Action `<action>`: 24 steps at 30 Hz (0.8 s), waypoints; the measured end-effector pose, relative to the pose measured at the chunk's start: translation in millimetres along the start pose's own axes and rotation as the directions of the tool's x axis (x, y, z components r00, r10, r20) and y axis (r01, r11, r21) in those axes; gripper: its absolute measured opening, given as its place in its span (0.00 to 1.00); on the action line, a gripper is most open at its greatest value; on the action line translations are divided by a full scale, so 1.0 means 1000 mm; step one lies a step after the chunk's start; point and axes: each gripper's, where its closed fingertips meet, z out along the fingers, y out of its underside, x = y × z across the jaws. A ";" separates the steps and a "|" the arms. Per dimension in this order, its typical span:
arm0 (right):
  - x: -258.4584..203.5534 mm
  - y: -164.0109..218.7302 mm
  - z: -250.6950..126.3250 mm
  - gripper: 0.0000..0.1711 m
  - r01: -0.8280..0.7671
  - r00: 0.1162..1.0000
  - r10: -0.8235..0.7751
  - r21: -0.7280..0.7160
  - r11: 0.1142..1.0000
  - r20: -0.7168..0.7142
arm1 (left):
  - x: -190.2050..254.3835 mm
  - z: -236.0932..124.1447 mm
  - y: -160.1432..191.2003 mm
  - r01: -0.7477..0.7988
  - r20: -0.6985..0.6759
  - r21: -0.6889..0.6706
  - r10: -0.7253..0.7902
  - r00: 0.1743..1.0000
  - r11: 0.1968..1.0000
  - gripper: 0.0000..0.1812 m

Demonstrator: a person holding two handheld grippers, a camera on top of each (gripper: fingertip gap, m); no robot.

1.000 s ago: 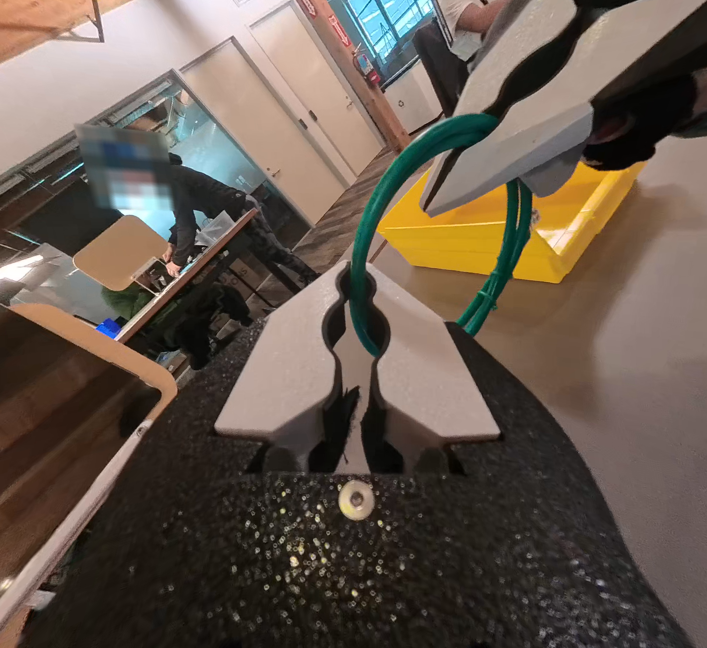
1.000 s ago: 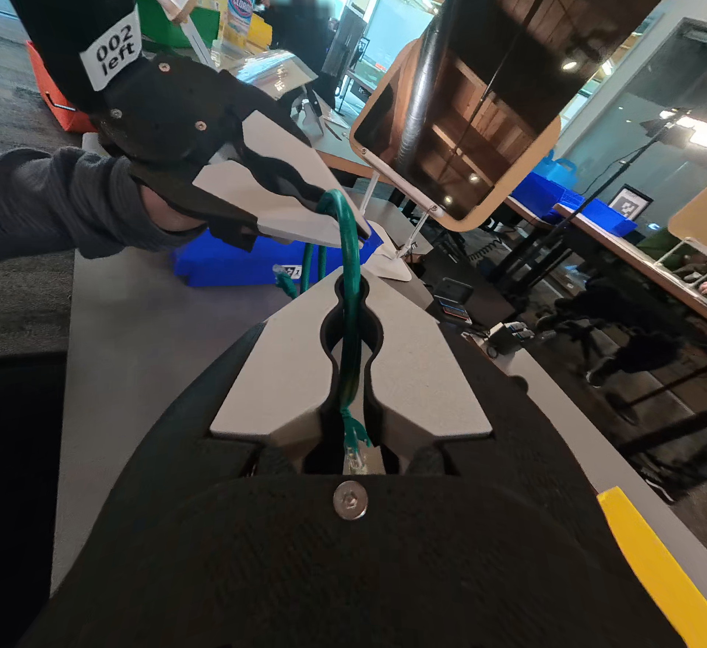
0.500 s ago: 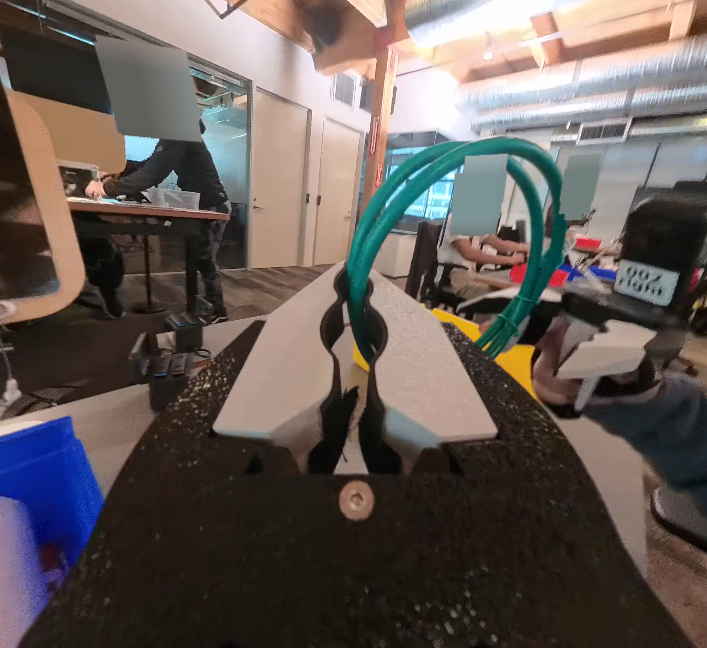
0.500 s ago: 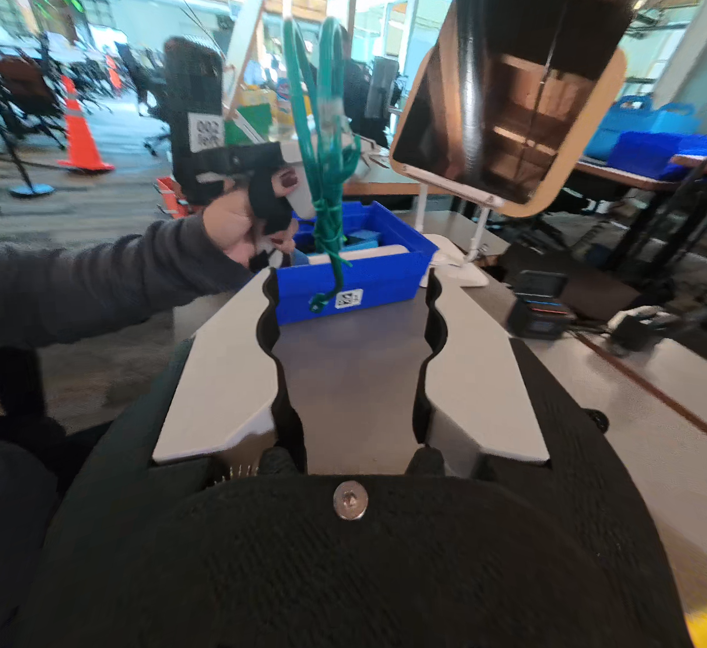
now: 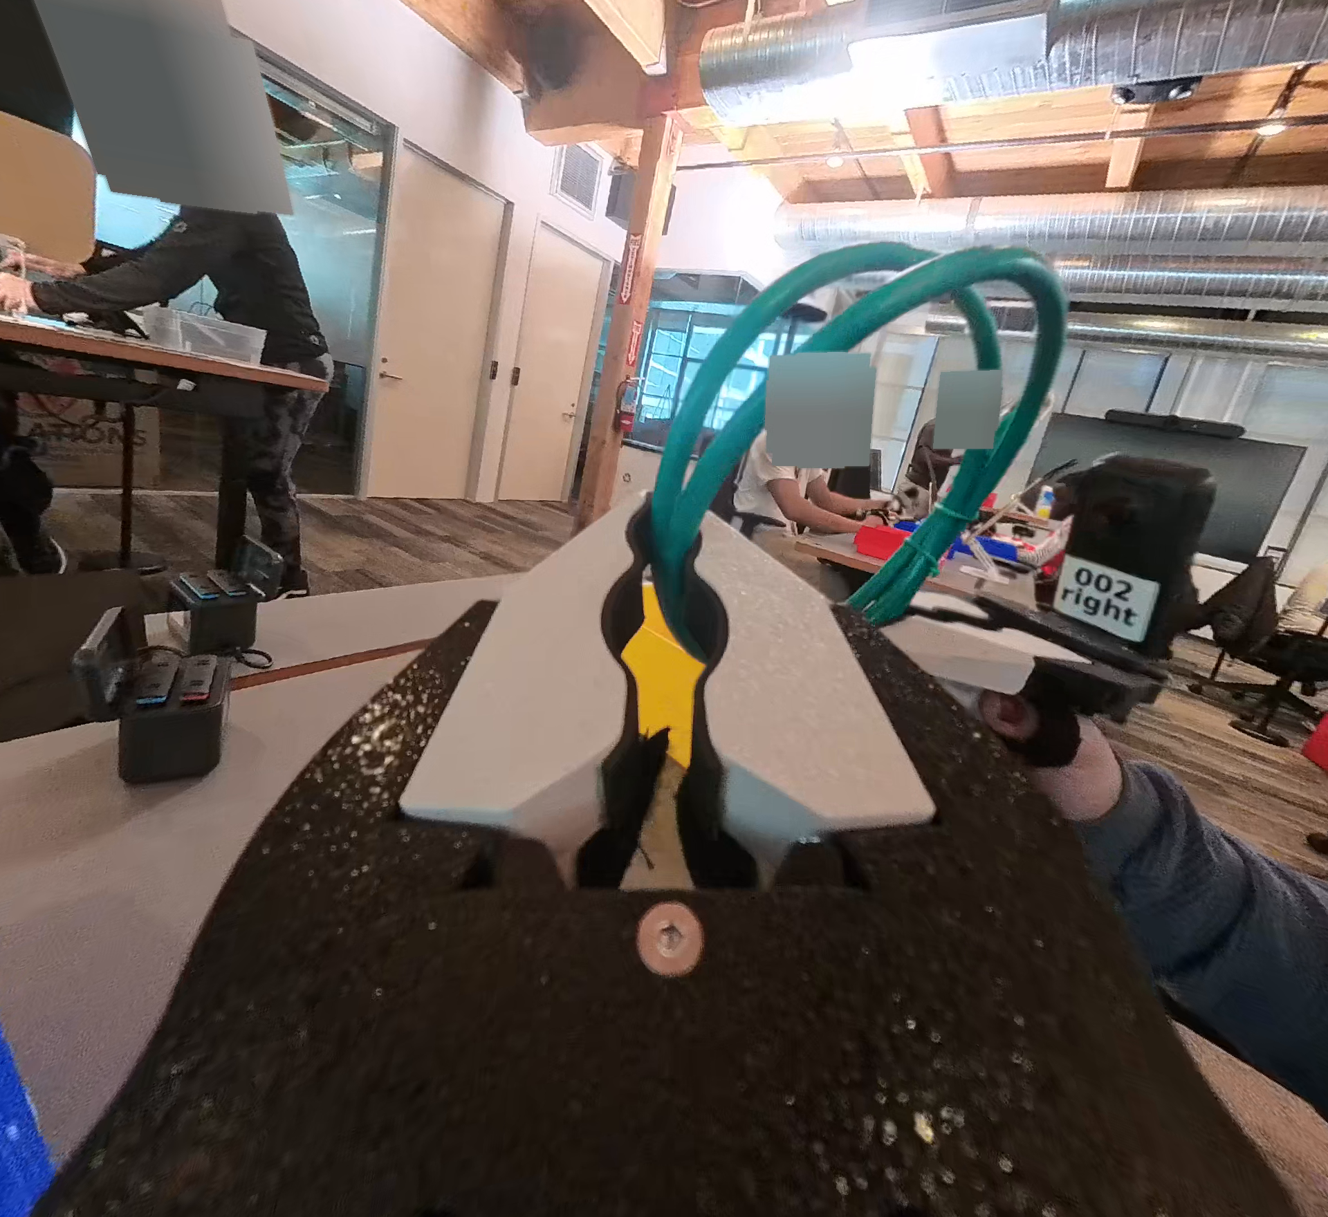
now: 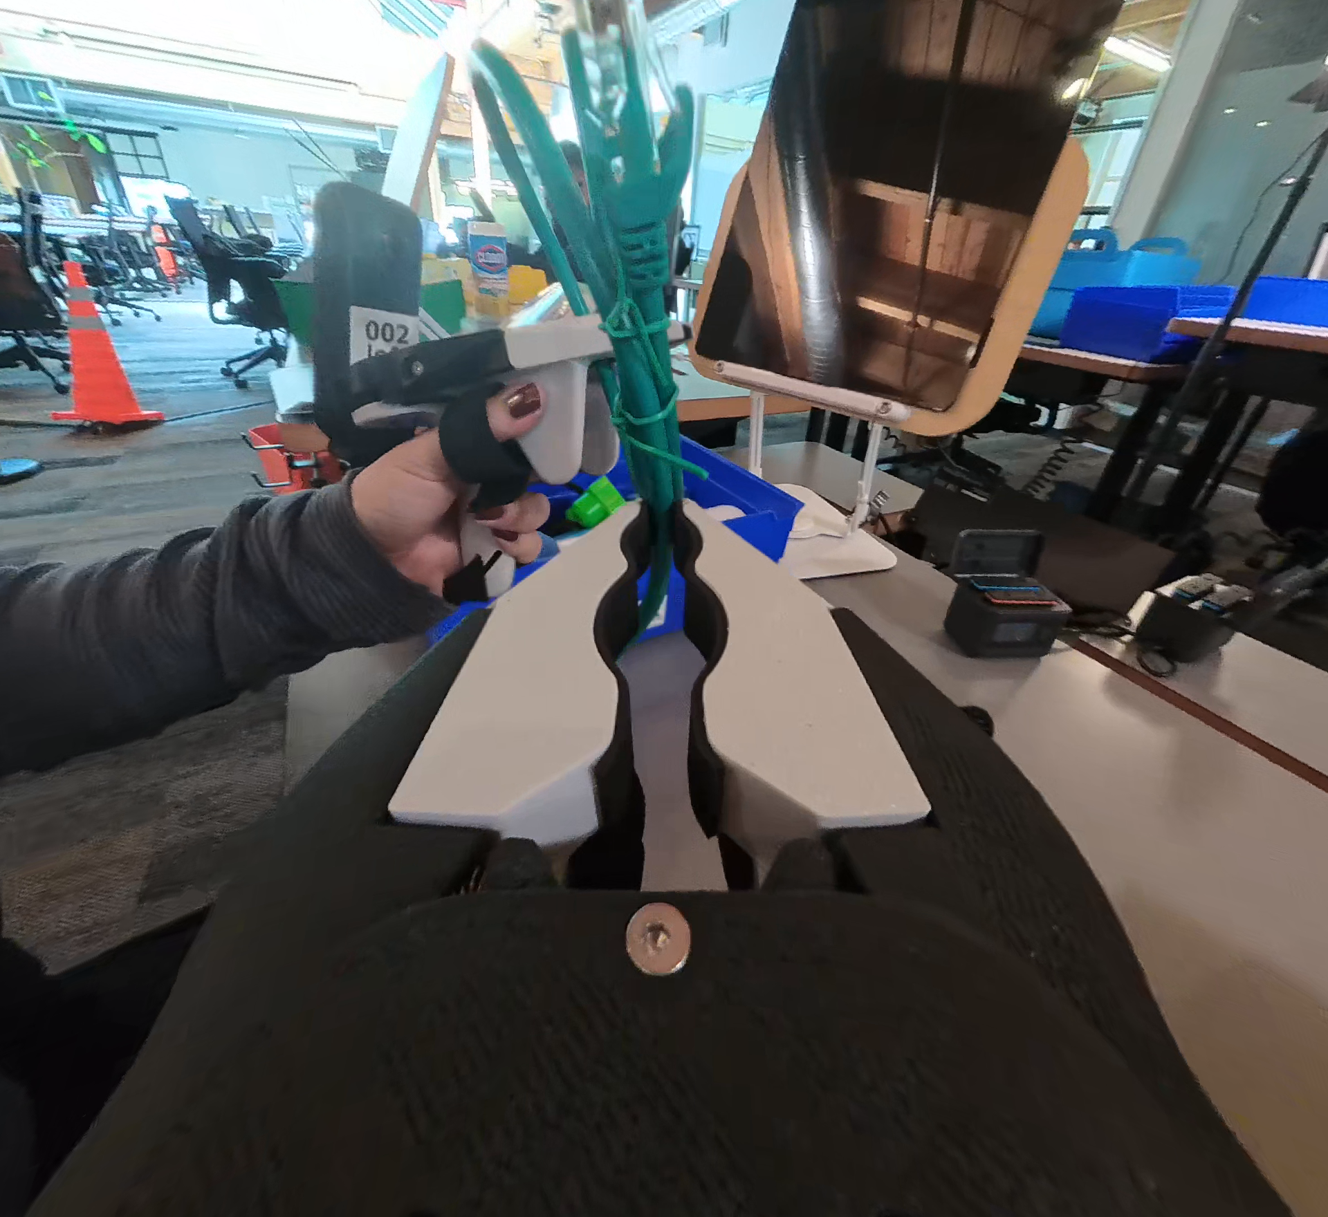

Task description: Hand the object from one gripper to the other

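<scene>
A coiled green cable (image 5: 920,550), bound with ties, is held up in the air between both grippers. My left gripper (image 5: 668,521) is shut on the coil's looped end, which arches up and to the right. My right gripper (image 6: 657,521) is shut on the cable's (image 6: 643,392) lower strands, with the bundle and a clear plug rising above its tips. In the right wrist view the left gripper's white fingers (image 6: 553,349) clamp the bundle side-on, just above my right tips. In the left wrist view the right gripper's fingers (image 5: 963,651) sit at the bundle's lower end.
A grey table (image 6: 1078,823) lies below. On it are a blue bin (image 6: 747,514), a mirror on a white stand (image 6: 898,248), black charger cases (image 6: 999,615) and a yellow bin (image 5: 657,679) behind my left jaws. People work at desks farther off. The grippers' ends are close to 8 cm from one another.
One second ago both grippers held the cable. Half a second ago the right gripper was wide open and drawn back. Now it has closed on the cable's lower end. The left stayed shut.
</scene>
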 end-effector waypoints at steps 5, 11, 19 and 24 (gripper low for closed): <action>0.017 -0.004 -0.008 0.02 0.040 0.995 -0.044 -0.036 0.999 -0.094 | -0.013 0.005 0.012 -0.005 0.088 -0.097 0.014 0.996 0.995 0.26; 0.038 -0.011 -0.027 0.02 0.139 0.962 -0.165 -0.132 0.982 -0.217 | -0.024 0.002 0.009 -0.270 0.208 -0.204 0.311 0.928 0.941 0.40; 0.035 0.005 -0.038 0.02 0.273 0.917 -0.361 -0.389 0.880 -0.171 | 0.004 0.004 -0.005 -0.741 0.187 -0.343 0.815 0.548 0.577 0.35; 0.032 0.016 -0.037 0.02 0.301 0.902 -0.408 -0.472 0.829 -0.140 | 0.022 0.004 -0.002 -0.858 0.154 -0.354 0.928 0.340 0.373 0.18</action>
